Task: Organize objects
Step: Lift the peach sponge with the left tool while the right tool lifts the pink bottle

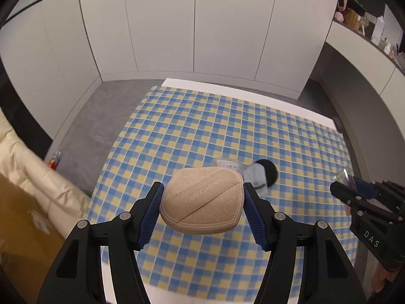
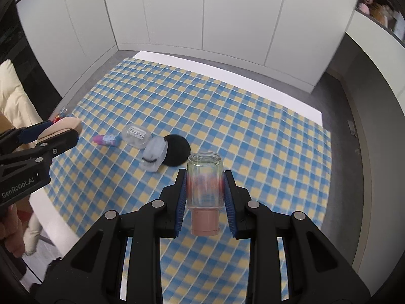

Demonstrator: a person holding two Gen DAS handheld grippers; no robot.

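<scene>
You're in a home: white wardrobe doors (image 1: 197, 25) behind the worktop's checked cloth (image 1: 227, 131), a cream sofa (image 1: 30, 177) at left, a shelf (image 1: 367, 22) of toiletries and knick-knacks.

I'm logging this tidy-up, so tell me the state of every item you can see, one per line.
Left gripper: shut on beige case.
Beige case: held above the checkered tablecloth.
Right gripper: shut on glass bottle.
Glass bottle: held, pink cap toward the camera.
Pink tube: lying flat.
Clear box: resting on cloth.
Black puff: lying on cloth.
</scene>
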